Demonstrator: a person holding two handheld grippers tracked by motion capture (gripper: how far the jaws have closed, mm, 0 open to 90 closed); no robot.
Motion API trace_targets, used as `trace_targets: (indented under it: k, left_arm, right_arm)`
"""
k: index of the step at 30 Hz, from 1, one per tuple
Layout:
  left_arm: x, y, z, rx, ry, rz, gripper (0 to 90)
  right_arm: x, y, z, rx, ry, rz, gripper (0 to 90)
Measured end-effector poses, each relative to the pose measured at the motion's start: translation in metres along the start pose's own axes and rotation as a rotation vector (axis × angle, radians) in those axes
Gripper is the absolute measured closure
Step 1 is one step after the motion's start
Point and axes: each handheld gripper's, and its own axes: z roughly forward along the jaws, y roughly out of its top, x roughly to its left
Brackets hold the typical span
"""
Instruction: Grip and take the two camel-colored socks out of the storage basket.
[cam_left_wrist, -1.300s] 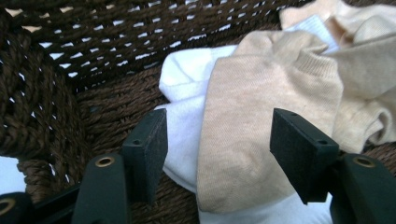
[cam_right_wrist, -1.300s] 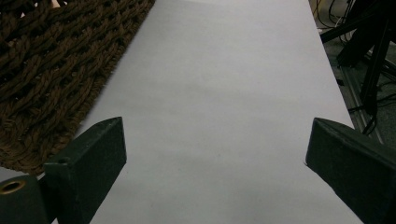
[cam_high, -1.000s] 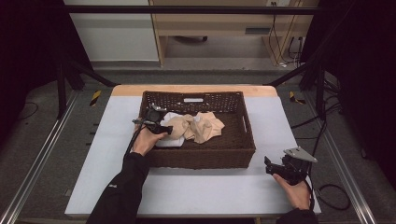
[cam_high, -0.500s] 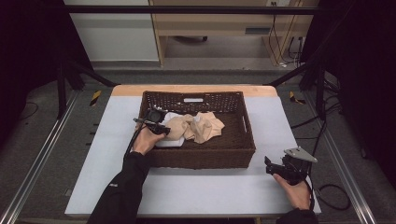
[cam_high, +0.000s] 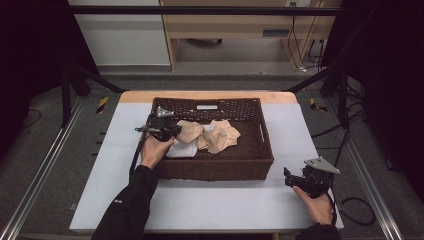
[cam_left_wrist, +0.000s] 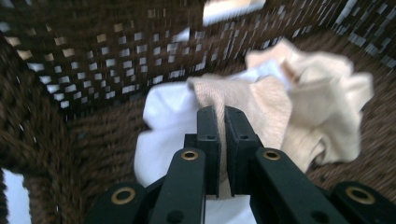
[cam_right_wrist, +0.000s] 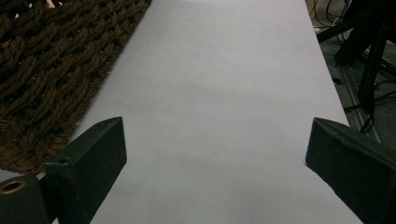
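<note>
- Left gripper (cam_left_wrist: 220, 140): black jaws have just been closing and now pinch a fold of the beige knitted cloth (cam_left_wrist: 261, 100), the fabric caught in the thin slit between the pads. The bite is on the cloth's near edge, likely so it can be peeled off the pile alone.
- The beige cloth (cam_high: 189, 132) sits centre-left of the high view, inside the dark brown woven wicker basket (cam_high: 260, 165), lying on a white folded cloth (cam_high: 181, 149); a second crumpled beige piece (cam_high: 220, 136) lies just right of it.
- The left hand (cam_high: 152, 151) reaches over the basket's left wall, so the jaws point in and down at the pile.
- Right gripper (cam_high: 289, 177): lower right of the high view, parked on the pale grey table top (cam_high: 210, 205), apart from the basket. Jaws spread wide, nothing between them; looks like it is waiting.
</note>
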Motion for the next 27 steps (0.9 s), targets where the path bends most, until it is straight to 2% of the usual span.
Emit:
trace_targets:
  k: [1, 2, 3, 4, 8, 9, 12, 13, 16, 17, 19, 21, 24, 27]
  left_arm:
    - [-0.001, 0.002, -0.005, -0.046, -0.012, 0.001, 85.2]
    - [-0.001, 0.002, -0.005, -0.046, -0.012, 0.001, 85.2]
    - [-0.002, 0.004, -0.010, -0.096, -0.023, -0.001, 85.3]
    - [-0.002, 0.004, -0.010, -0.096, -0.023, -0.001, 85.3]
    - [-0.009, 0.013, -0.027, -0.217, -0.038, 0.005, 85.6]
    - [-0.009, 0.013, -0.027, -0.217, -0.038, 0.005, 85.7]
    - [-0.014, 0.020, -0.042, -0.291, -0.056, 0.003, 85.7]
    - [-0.014, 0.020, -0.042, -0.291, -0.056, 0.003, 85.7]
    - [-0.019, 0.024, -0.052, -0.338, -0.065, 0.006, 85.7]
    - [-0.023, 0.026, -0.060, -0.367, -0.067, 0.012, 85.7]
    - [-0.024, 0.027, -0.063, -0.376, -0.071, 0.012, 85.7]
    - [-0.031, 0.029, -0.074, -0.394, -0.072, 0.033, 85.7]
    - [-0.037, 0.030, -0.081, -0.404, -0.072, 0.048, 85.7]
    - [-0.047, 0.031, -0.098, -0.438, -0.098, 0.056, 85.7]
  right_arm:
    - [0.000, 0.000, 0.000, -0.001, -0.001, 0.001, 5.5]
    - [0.000, 0.000, 0.000, -0.003, -0.003, 0.000, 5.5]
    - [0.000, 0.000, 0.000, -0.003, -0.004, 0.000, 5.5]
    - [0.000, 0.000, 0.000, -0.002, -0.004, -0.001, 5.5]
    - [-0.001, 0.000, 0.000, -0.003, -0.006, 0.002, 5.6]
    - [-0.001, 0.000, 0.000, -0.004, -0.009, -0.002, 5.7]
    - [-0.001, 0.000, 0.000, -0.005, -0.009, 0.001, 5.7]
    - [-0.001, 0.000, 0.000, -0.005, -0.009, 0.001, 5.7]
    - [-0.001, 0.000, -0.001, -0.005, -0.011, 0.004, 5.7]
    - [-0.001, 0.000, -0.001, -0.005, -0.012, 0.003, 5.7]
    - [-0.001, 0.000, -0.001, -0.007, -0.013, 0.001, 5.7]
    - [-0.001, 0.000, -0.001, -0.007, -0.016, 0.004, 5.7]
    - [-0.002, 0.000, -0.001, -0.014, -0.018, 0.004, 5.8]
    - [-0.002, 0.001, -0.002, -0.014, -0.019, 0.007, 5.7]
